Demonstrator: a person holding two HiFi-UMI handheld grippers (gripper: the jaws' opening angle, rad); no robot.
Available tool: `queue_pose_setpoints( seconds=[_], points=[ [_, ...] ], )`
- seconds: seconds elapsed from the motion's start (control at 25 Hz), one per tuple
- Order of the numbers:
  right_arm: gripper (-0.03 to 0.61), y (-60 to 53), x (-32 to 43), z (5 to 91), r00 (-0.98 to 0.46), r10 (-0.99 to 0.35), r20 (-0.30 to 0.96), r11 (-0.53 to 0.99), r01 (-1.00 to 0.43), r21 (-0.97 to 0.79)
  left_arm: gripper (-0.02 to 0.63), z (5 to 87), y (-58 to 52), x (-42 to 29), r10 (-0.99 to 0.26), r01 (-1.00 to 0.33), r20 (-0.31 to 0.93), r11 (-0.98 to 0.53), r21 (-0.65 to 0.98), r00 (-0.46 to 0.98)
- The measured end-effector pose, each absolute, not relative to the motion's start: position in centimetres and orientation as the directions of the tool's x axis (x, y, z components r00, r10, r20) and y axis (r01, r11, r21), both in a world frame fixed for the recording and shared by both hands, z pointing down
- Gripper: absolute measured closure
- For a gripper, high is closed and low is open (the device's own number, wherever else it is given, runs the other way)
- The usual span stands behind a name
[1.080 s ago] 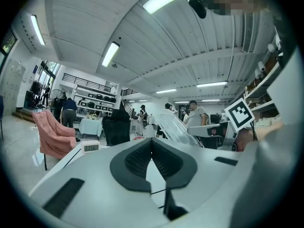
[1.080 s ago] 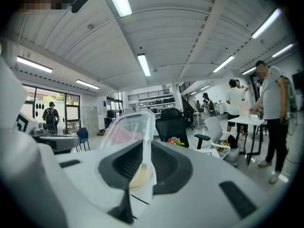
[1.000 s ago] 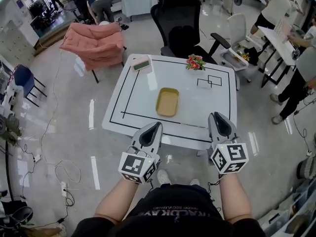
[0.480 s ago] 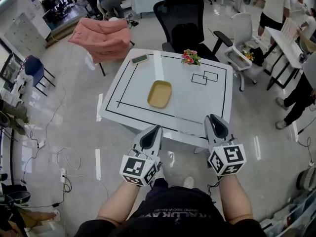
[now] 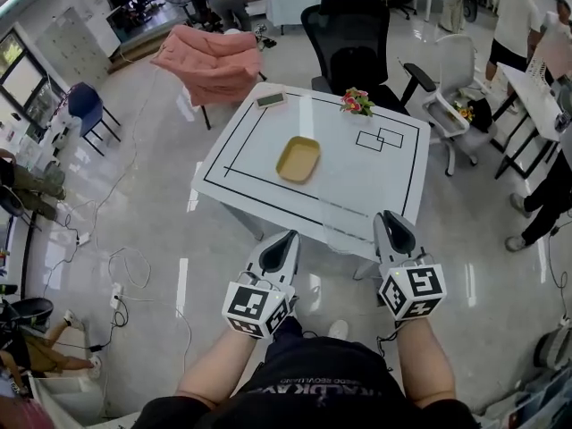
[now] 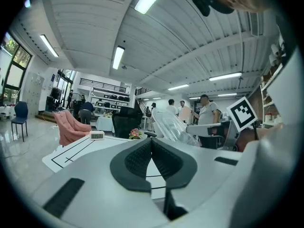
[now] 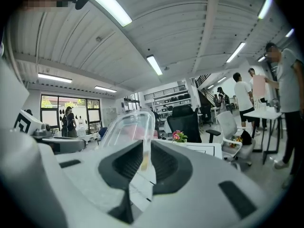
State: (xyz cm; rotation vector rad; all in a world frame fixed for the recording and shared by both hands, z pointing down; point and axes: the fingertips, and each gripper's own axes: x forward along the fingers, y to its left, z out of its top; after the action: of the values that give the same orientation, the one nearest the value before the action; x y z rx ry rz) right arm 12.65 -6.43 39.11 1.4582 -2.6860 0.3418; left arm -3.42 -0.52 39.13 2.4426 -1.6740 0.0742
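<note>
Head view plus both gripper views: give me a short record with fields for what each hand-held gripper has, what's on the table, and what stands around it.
left hand-held gripper: jaws together, nothing between them
right hand-held gripper: jaws closed on the edge of a clear plastic lid
table: white with black lines, ahead of both grippers
on table: yellow tray, flowers, small digital display
around table: black office chair, pink chair
</note>
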Motion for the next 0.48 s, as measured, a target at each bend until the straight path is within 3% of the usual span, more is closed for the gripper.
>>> queue_pose_setpoints(
  seconds=[0.48],
  points=[
    [0.528, -3.9, 13.5, 39.1, -0.581, -0.803, 0.132, 0.558, -0.811, -0.174, 0.612, 38.7, 2.9, -2.3, -0.935, -0.942, 0.126, -0.322, 0.092, 0.331]
  ],
)
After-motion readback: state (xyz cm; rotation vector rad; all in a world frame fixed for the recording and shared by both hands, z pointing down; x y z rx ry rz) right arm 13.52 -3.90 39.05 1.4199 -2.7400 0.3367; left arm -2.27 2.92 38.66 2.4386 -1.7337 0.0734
